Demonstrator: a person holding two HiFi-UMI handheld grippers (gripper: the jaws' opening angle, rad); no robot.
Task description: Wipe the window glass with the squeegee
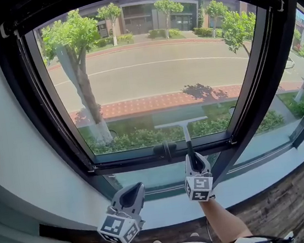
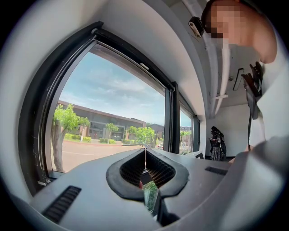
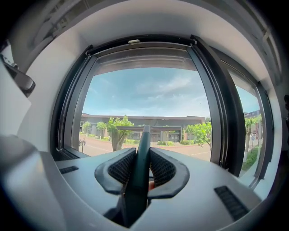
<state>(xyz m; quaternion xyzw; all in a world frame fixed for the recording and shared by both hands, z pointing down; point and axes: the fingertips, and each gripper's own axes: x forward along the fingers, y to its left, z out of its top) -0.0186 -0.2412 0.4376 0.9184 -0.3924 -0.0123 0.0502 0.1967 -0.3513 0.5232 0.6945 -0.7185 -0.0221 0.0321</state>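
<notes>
The right gripper [image 1: 194, 162] has its jaws pressed on the dark handle of the squeegee [image 1: 186, 136]. In the right gripper view the handle stands between the two ribbed pads [image 3: 122, 168] and runs straight forward along the jaws. From the gripper the handle goes up and away toward the window glass [image 1: 150, 68]. At its far end the pale blade [image 1: 180, 123] lies crosswise and level, low on the pane and a little above the lower frame [image 1: 146, 159]. So the long axis of the handle is near upright, and the blade runs left to right, at a right angle to it. Whether the blade touches the glass I cannot tell surely; it seems on it or just beside it. The left gripper [image 1: 132, 190] is lower and to the left, well apart from the squeegee, its jaws closed together on nothing. The right hand carries the tool — I judge the next stroke depends on holding the blade level along the pane.
</notes>
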